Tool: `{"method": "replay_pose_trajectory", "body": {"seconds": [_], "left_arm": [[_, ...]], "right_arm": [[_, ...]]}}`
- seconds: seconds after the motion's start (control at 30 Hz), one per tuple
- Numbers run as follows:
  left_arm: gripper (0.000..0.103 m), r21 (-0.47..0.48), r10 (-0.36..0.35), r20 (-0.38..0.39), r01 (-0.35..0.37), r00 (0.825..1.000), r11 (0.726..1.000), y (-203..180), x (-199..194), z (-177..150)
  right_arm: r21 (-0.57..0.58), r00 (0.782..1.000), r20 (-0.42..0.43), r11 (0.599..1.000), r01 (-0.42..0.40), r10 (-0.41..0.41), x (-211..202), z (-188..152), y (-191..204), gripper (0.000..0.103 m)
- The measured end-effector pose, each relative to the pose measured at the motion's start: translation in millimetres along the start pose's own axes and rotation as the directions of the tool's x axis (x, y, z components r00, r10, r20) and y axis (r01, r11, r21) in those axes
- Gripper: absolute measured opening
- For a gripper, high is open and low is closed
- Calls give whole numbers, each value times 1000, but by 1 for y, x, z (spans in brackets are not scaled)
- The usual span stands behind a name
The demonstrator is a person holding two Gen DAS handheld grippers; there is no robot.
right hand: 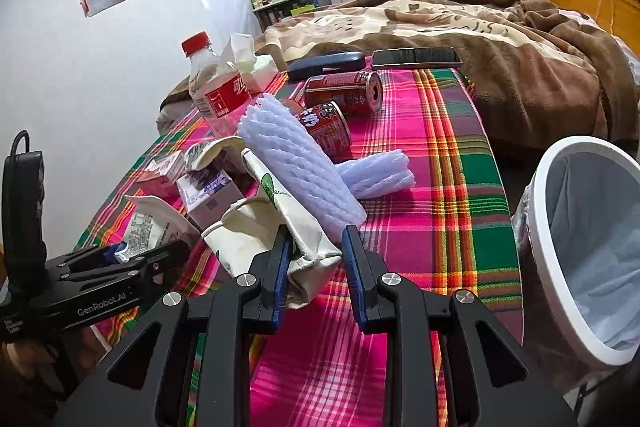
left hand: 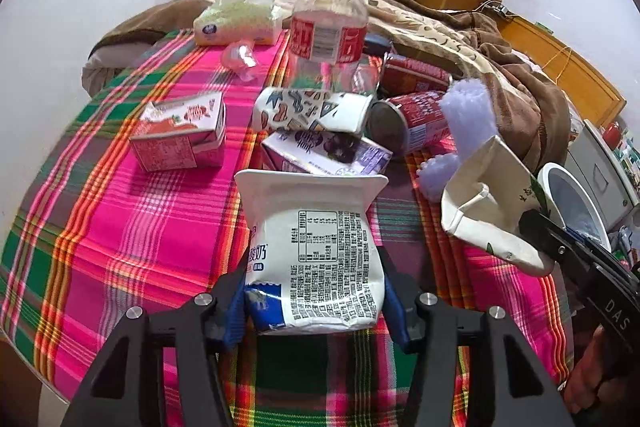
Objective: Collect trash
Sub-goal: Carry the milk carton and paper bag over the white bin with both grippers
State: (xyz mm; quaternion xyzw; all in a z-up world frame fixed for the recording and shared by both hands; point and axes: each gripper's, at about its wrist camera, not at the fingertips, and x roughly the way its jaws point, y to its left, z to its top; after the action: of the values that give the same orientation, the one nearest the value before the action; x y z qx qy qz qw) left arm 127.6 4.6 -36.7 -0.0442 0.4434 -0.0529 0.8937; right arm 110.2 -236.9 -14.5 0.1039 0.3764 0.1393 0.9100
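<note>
My left gripper (left hand: 314,301) is shut on a white yogurt pouch (left hand: 316,251) and holds it upright over the plaid tablecloth (left hand: 132,227). It also shows in the right wrist view (right hand: 120,259). My right gripper (right hand: 316,259) is shut on a crumpled cream carton (right hand: 276,227), seen in the left wrist view (left hand: 492,203) with the right gripper (left hand: 536,227) on it. Other trash lies on the table: a plastic bottle (left hand: 328,27), a red milk carton (left hand: 180,135), a paper cup (left hand: 312,109), a purple carton (left hand: 328,151), two red cans (right hand: 344,93), lilac foam netting (right hand: 300,163).
A white trash bin (right hand: 580,247) with a liner stands off the table's right edge. A tissue pack (left hand: 236,19), a dark glasses case (right hand: 326,65) and a phone (right hand: 416,58) lie at the table's far end. A bed with a brown blanket (right hand: 500,39) is behind.
</note>
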Motion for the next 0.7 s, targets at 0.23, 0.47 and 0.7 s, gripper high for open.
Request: {"method": "replay_pose_trajectory", "body": {"seconds": [0.23, 0.47, 0.7], "left_arm": [[56, 21, -2, 46, 1, 999, 1000, -11, -24, 0], [56, 58, -24, 91, 19, 996, 998, -25, -45, 4], [56, 116, -72, 119, 58, 990, 992, -53, -55, 10]], "right_arm": [[9, 999, 41, 1000, -6, 5, -15, 1, -2, 26], [46, 995, 98, 999, 8, -13, -33, 5, -10, 26], [93, 986, 150, 994, 63, -77, -53, 9, -33, 26]]}}
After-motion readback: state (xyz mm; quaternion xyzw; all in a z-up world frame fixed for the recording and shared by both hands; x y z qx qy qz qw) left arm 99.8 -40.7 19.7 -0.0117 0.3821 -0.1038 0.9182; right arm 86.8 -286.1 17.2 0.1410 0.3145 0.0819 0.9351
